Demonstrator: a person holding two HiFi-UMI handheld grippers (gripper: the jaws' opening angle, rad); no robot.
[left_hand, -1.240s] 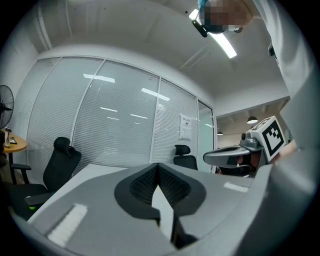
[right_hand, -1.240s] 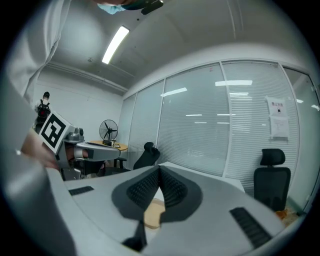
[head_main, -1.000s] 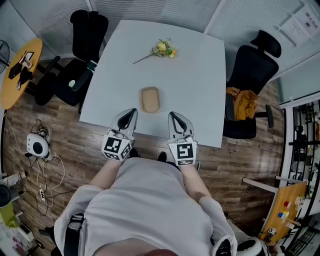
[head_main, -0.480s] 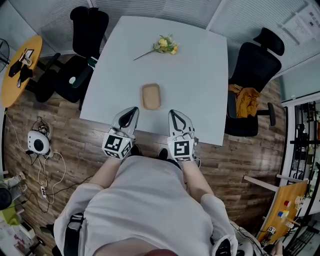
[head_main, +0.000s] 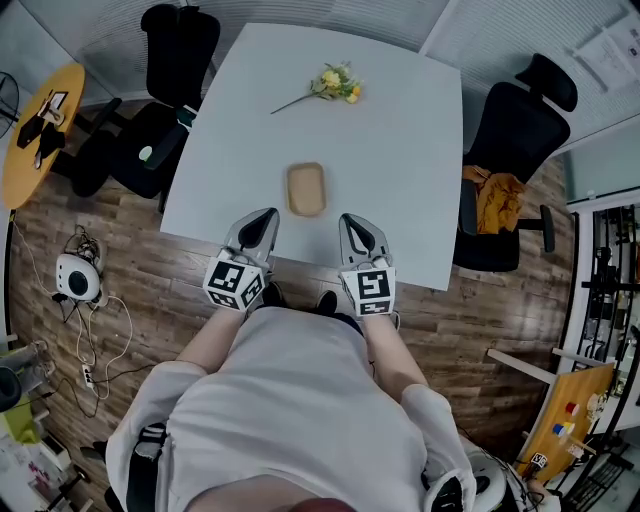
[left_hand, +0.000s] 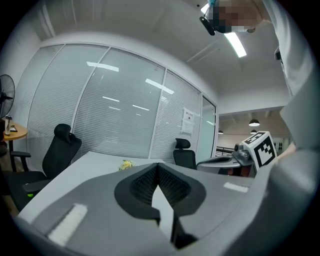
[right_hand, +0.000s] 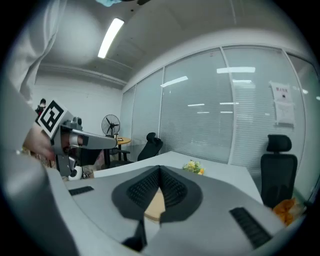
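Note:
Both grippers hover side by side over the near edge of a white table. My left gripper is shut with nothing in it. Beside it, my right gripper is also shut and empty. A shallow tan tray lies on the table just beyond and between their tips; it shows through the gap under the right jaws as the tan tray. A small bunch of yellow flowers lies at the far side of the table.
Black office chairs stand at the table's far left and right, the right one with an orange cloth on it. A round yellow side table and a fan are to the left. Glass walls with blinds stand behind.
The view has shifted slightly, so the table sits a little lower and to the right. Both gripper views have tilted down: the flowers now show in them. Both grippers stay shut.

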